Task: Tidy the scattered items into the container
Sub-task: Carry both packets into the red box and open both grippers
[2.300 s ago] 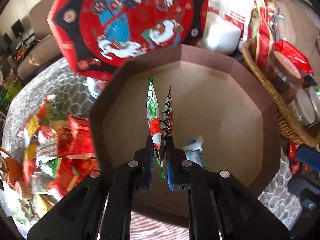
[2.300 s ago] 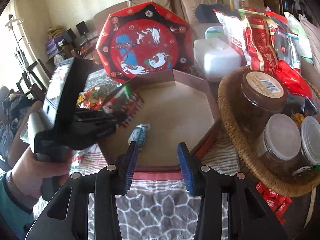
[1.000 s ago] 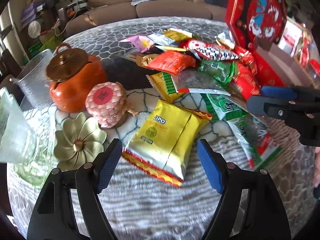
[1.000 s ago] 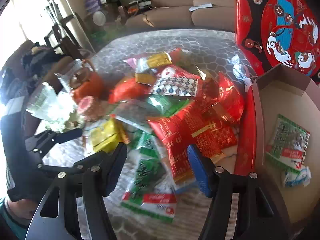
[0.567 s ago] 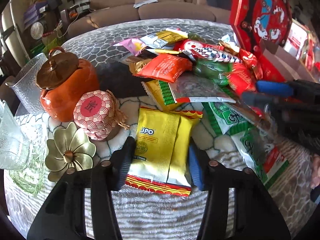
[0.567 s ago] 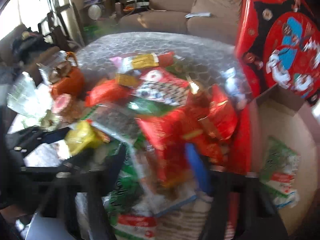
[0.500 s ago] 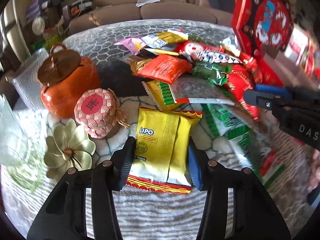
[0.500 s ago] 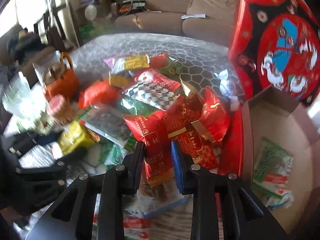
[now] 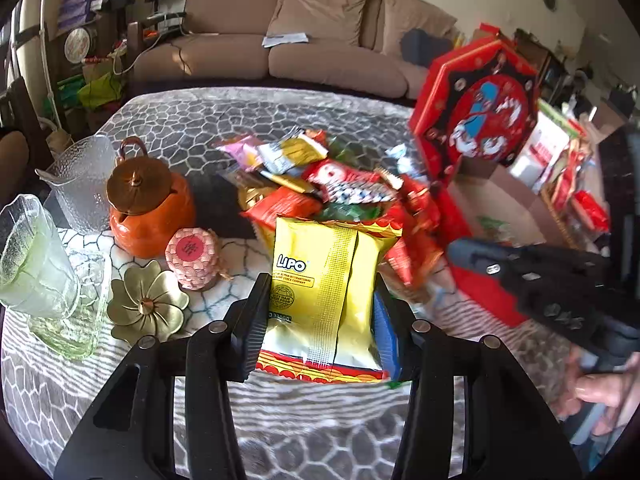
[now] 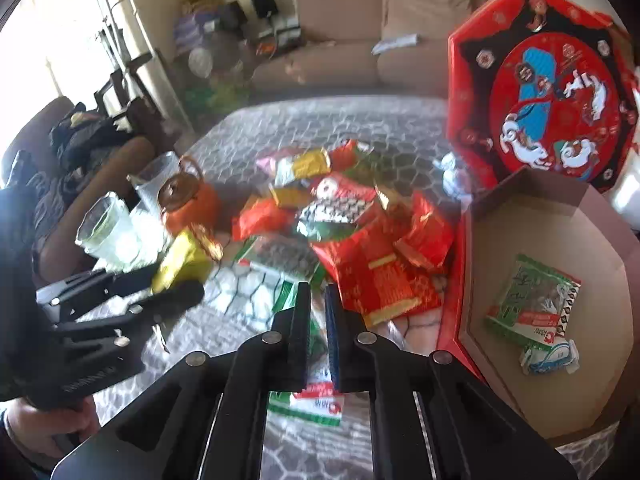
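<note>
Left wrist view: the left gripper [image 9: 320, 320] is clamped across a yellow snack packet [image 9: 328, 280], lifted clear of the patterned tablecloth [image 9: 180, 128].
Behind it: a heap of bright wrappers [image 9: 332, 184] lies mid-table, with an orange teapot [image 9: 148, 208] and glassware [image 9: 36, 264] off to the left.
Far right: the right gripper [image 9: 472, 250] shows as a blurred black shape, a hand [image 9: 608, 388] beneath it.
Right wrist view: the right gripper's [image 10: 318, 320] jaws have just been closing and stand nearly together; a thin packet with a green, white and red end [image 10: 316, 398] appears pinched between them, though blur makes the grip hard to confirm.
Container: the open octagonal box [image 10: 600, 380] sits at right, its red lid [image 10: 540, 80] propped behind; a green packet [image 10: 532, 304] and a small blue-and-white sweet [image 10: 548, 356] already lie inside.
Step in hand: both claws loaded, apparently mid-lift from the heap.
Next move calls for: carrying each packet over the box wall, then parting the jaws above bare cardboard; most of the heap remains.
</note>
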### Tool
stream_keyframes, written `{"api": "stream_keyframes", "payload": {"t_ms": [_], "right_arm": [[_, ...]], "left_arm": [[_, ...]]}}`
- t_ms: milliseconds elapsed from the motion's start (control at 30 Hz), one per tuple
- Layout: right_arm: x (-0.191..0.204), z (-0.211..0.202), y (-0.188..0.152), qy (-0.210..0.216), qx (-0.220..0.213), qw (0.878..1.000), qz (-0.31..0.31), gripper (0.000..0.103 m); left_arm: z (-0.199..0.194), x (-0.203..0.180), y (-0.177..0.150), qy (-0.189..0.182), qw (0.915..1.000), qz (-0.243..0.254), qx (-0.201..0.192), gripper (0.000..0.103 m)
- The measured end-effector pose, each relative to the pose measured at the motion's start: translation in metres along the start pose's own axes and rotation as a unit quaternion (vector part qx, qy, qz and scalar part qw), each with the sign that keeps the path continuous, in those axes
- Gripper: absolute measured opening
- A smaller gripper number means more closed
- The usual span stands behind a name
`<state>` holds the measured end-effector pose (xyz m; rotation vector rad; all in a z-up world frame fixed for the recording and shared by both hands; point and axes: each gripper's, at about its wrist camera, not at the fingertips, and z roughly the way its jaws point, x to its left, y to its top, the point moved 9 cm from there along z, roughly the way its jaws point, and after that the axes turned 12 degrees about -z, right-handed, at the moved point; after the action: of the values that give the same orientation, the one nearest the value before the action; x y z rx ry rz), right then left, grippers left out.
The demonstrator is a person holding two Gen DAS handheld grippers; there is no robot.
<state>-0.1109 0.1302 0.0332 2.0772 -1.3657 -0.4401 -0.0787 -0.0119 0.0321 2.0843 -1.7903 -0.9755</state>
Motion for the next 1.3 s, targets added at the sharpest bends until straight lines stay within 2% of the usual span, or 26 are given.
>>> {"api": "stream_keyframes", "payload": {"t_ms": [67, 100, 133, 233, 333, 400, 500, 533, 567, 667, 800, 933, 1100, 1167, 1300], "right_arm": [[0.001, 0.004, 0.003, -0.010, 0.007, 1.000, -0.022, 0.055], [0.001, 0.009, 0.006, -0.019, 0.011, 0.999, -0.036, 0.061], [-0.001, 0.015, 0.007, -0.026, 0.017, 0.998, -0.047, 0.066], [-0.001, 0.039, 0.012, -0.024, 0.048, 0.995, -0.079, 0.072], [-0.007, 0.068, 0.013, -0.048, 0.095, 0.987, -0.122, 0.073], [-0.011, 0.082, 0.011, -0.046, 0.122, 0.982, -0.134, 0.079], [-0.015, 0.096, 0.000, -0.021, 0.151, 0.980, -0.126, 0.077], [-0.016, 0.099, -0.004, -0.013, 0.151, 0.981, -0.119, 0.058], [-0.017, 0.099, -0.006, 0.000, 0.147, 0.983, -0.107, 0.045], [-0.022, 0.087, -0.005, 0.018, 0.116, 0.991, -0.058, 0.040], [-0.021, 0.055, 0.002, 0.029, 0.080, 0.996, -0.041, 0.040], [-0.034, 0.010, 0.012, 0.009, 0.049, 0.998, -0.030, 0.040], [-0.101, -0.038, 0.004, -0.051, 0.036, 0.998, 0.013, 0.040], [-0.137, -0.051, -0.016, -0.075, 0.043, 0.995, 0.043, 0.040], [-0.187, -0.062, -0.051, -0.095, 0.057, 0.991, 0.079, 0.040]], "left_arm": [[-0.008, -0.001, 0.001, -0.002, 1.0000, -0.004, -0.003, 0.044], [-0.010, 0.000, 0.001, -0.002, 1.0000, -0.005, -0.002, 0.044], [-0.012, 0.000, 0.000, -0.002, 1.0000, -0.005, -0.001, 0.044], [-0.012, 0.005, 0.000, 0.001, 1.0000, -0.004, 0.001, 0.044], [-0.010, 0.010, -0.001, 0.000, 1.0000, -0.003, 0.005, 0.044], [-0.007, 0.013, -0.001, 0.002, 1.0000, -0.004, 0.005, 0.044], [-0.002, 0.019, -0.001, 0.002, 0.9999, -0.007, 0.007, 0.044], [0.000, 0.020, -0.001, 0.002, 0.9999, -0.009, 0.008, 0.044], [0.003, 0.020, -0.001, 0.003, 0.9999, -0.010, 0.010, 0.044], [0.007, 0.019, -0.002, 0.004, 0.9998, -0.012, 0.014, 0.044], [0.006, 0.002, 0.000, -0.002, 0.9999, -0.004, 0.016, 0.044], [0.006, -0.038, 0.007, -0.022, 0.9996, 0.012, 0.016, 0.044], [0.029, -0.116, 0.013, -0.049, 0.9976, 0.038, 0.030, 0.044], [0.043, -0.148, 0.011, -0.057, 0.9965, 0.049, 0.037, 0.044], [0.079, -0.203, 0.003, -0.055, 0.9937, 0.083, 0.053, 0.044]]}}
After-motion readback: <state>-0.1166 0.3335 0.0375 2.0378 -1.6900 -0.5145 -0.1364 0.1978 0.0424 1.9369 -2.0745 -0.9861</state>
